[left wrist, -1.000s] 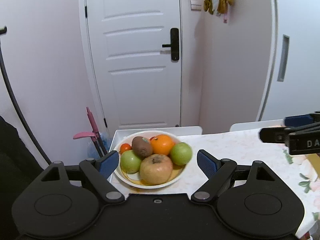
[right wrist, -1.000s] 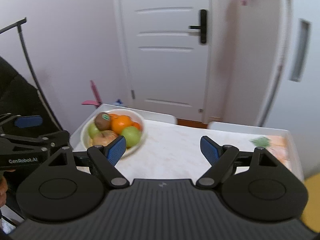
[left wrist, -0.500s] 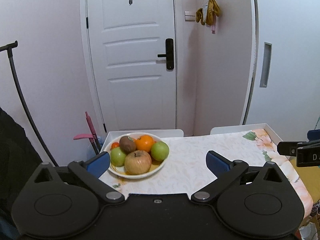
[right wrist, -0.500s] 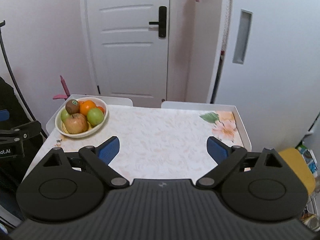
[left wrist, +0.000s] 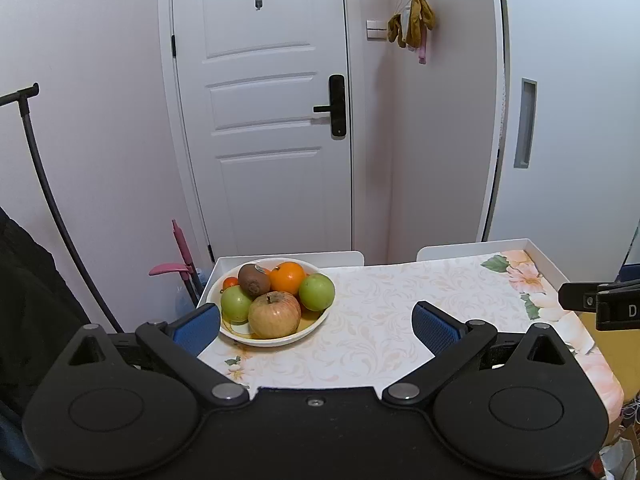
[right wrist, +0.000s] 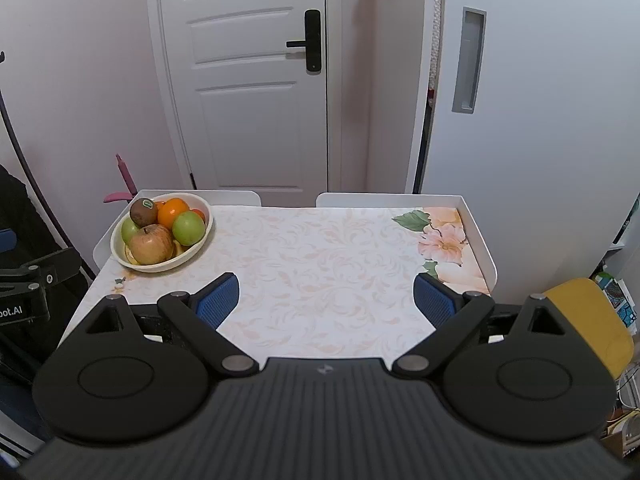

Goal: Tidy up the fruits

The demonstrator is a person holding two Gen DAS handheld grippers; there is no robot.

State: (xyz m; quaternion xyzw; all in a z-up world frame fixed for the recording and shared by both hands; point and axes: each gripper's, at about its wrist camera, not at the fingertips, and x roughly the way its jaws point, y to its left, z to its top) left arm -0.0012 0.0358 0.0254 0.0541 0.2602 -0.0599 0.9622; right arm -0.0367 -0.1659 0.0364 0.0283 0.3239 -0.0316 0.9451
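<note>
A cream bowl (left wrist: 276, 334) of fruit sits at the left end of the surface (right wrist: 320, 264), at lower left of centre in the left wrist view and at middle left in the right wrist view. In it a yellow-red apple (left wrist: 274, 314) lies nearest the camera, with one green apple (left wrist: 236, 303) to its left and another green apple (left wrist: 317, 291) to its right. Behind them a kiwi (left wrist: 253, 279) leans against an orange (left wrist: 287, 277), and a small tomato (left wrist: 230, 282) peeks out at the far left of the pile.

The left tool (left wrist: 316, 320) fills the bottom of its own frame, its blue pads spread wide with nothing between them; the left pad overlaps the bowl's near-left rim in the picture, though whether it touches cannot be told. The right tool (right wrist: 326, 300) is likewise spread wide and holds nothing, above the flowered cloth covering the surface, well apart from the bowl.

Beyond the surface's far edge stands a white panelled door (left wrist: 264, 120) with a black handle (left wrist: 334, 107). A yellow cushion (right wrist: 588, 324) shows at lower right in the right wrist view.
</note>
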